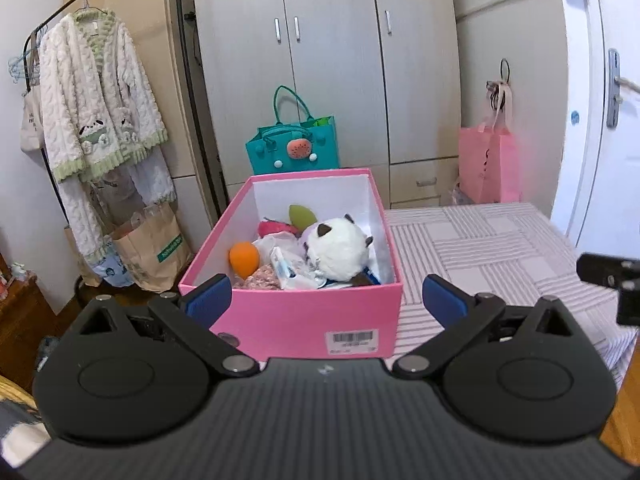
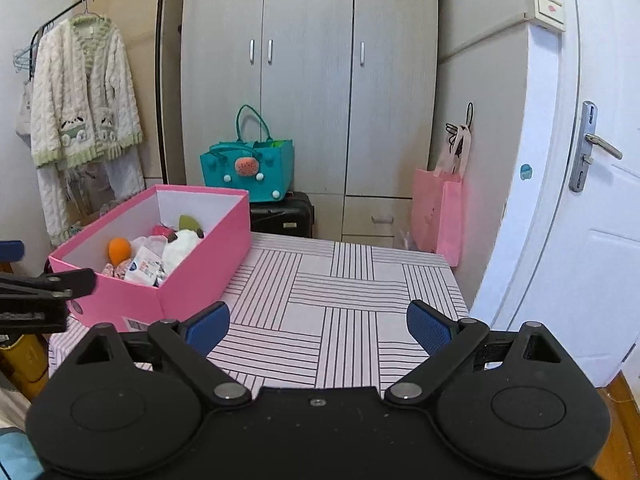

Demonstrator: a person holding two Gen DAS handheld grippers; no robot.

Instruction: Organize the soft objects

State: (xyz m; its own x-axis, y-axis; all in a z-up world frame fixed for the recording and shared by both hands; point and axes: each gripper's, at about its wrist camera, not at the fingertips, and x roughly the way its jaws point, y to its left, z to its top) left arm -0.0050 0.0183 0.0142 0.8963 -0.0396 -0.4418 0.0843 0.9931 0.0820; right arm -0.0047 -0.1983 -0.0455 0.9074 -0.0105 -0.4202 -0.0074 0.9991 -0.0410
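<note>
A pink box stands on the striped table, at its left side. Inside lie a white plush with dark ears, an orange ball, a green soft piece, a tissue pack and other soft things. My left gripper hovers open just in front of the box's near wall, nothing between its blue pads. My right gripper is open over the bare tablecloth to the box's right. Each view catches the other gripper's edge.
A teal bag sits behind the box on a black case. A pink bag hangs by the wardrobe. A clothes rack with a fluffy robe stands left; paper bags below; a white door right.
</note>
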